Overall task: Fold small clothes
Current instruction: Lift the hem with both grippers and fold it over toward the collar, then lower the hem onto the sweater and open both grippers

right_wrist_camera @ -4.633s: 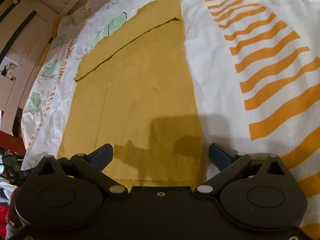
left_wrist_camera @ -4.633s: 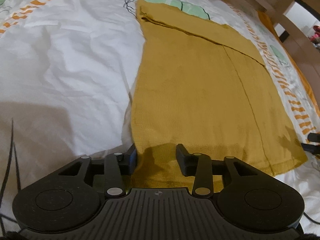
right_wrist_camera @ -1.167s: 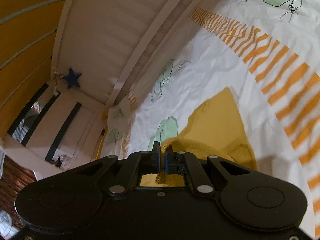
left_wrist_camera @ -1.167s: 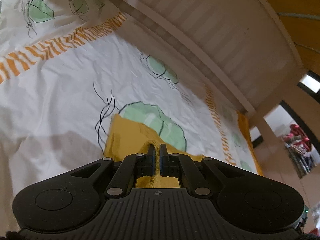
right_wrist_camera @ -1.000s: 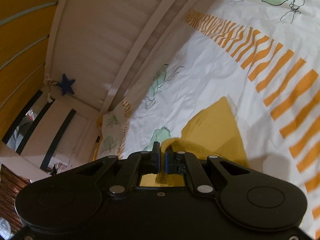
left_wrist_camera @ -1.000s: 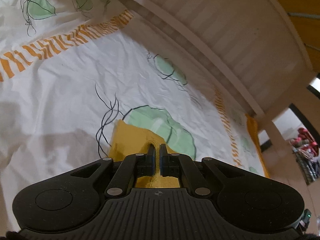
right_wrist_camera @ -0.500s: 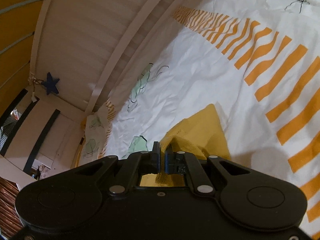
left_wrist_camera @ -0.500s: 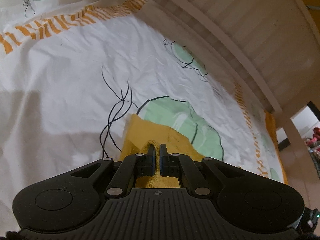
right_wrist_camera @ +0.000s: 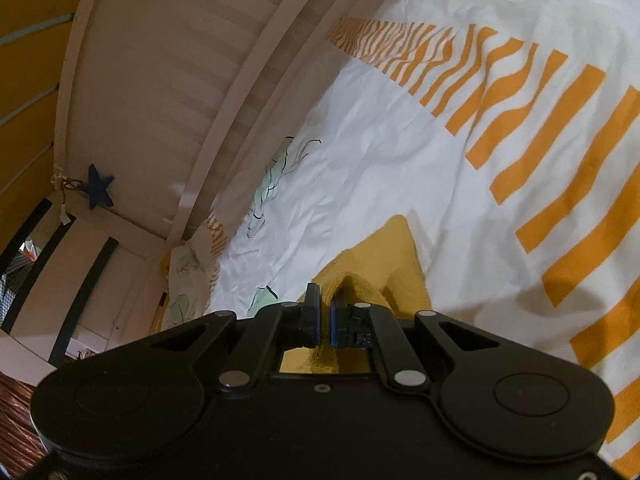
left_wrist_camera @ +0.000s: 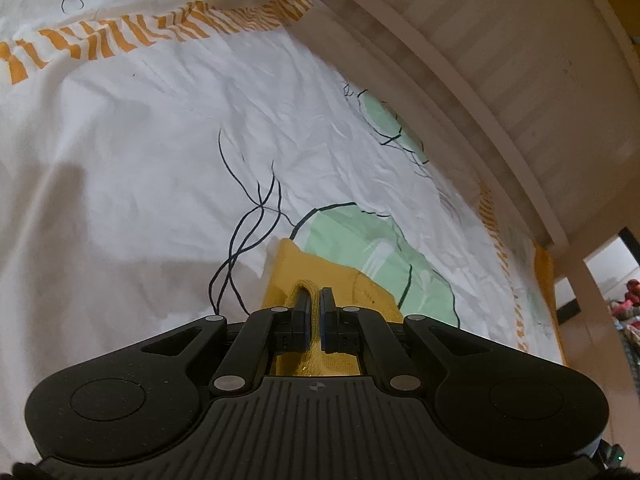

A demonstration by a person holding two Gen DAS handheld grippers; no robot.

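The mustard-yellow knit garment point(left_wrist_camera: 292, 268) lies on the bed, its near hem folded over towards its far corner. My left gripper point(left_wrist_camera: 316, 300) is shut on a pinched ridge of that hem, low over the sheet. In the right wrist view the same garment point(right_wrist_camera: 394, 252) shows as a pointed corner. My right gripper point(right_wrist_camera: 325, 300) holds a fold of the hem; its jaws are opening by a sliver, with the cloth still pressed between the pads. Most of the garment is hidden under both grippers.
A white bed sheet point(left_wrist_camera: 140, 160) with orange stripes and green leaf prints covers the bed. A pale wooden bed rail point(left_wrist_camera: 440, 80) runs along the far side. A blue star point(right_wrist_camera: 98, 191) hangs at the rail's corner, beside a doorway.
Both grippers have sunk towards the sheet, carrying the garment's hem with them. The garment's far corner now sits closer. A thin gap has appeared between the right pads.
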